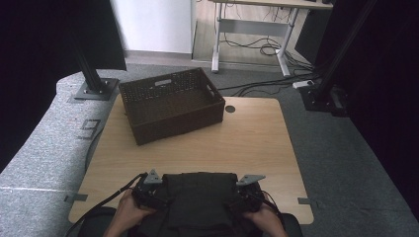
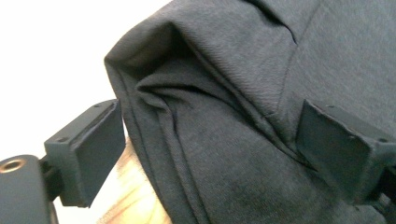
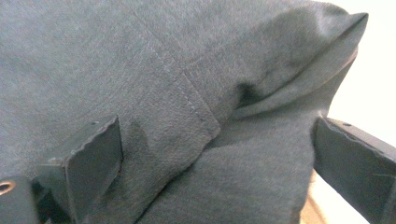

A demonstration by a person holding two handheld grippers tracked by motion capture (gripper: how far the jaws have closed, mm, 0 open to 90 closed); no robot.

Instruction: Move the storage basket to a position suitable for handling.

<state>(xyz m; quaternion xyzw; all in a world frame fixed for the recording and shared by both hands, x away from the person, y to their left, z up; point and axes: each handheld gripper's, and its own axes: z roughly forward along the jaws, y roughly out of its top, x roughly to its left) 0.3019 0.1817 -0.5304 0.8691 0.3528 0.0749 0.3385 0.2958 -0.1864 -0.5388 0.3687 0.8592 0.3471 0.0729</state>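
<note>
A folded dark grey garment [image 1: 197, 197] lies at the near edge of the wooden table [image 1: 247, 143]. My left gripper [image 1: 157, 195] is at its left side and my right gripper [image 1: 242, 197] at its right side, each in a hand. In the left gripper view the garment [image 2: 243, 56] fills the gap of the left gripper [image 2: 208, 116]; the jaws stand wide around a folded corner, with bare wood showing beside one pad. In the right gripper view the right gripper [image 3: 217, 128] straddles the garment's [image 3: 93, 56] hemmed edge the same way, jaws wide.
A dark brown woven basket [image 1: 170, 103] with nothing in it stands at the table's far left. A small round grommet [image 1: 230, 108] sits beside it. Black stand feet [image 1: 96, 89] flank the table on grey carpet; a desk and cables lie beyond.
</note>
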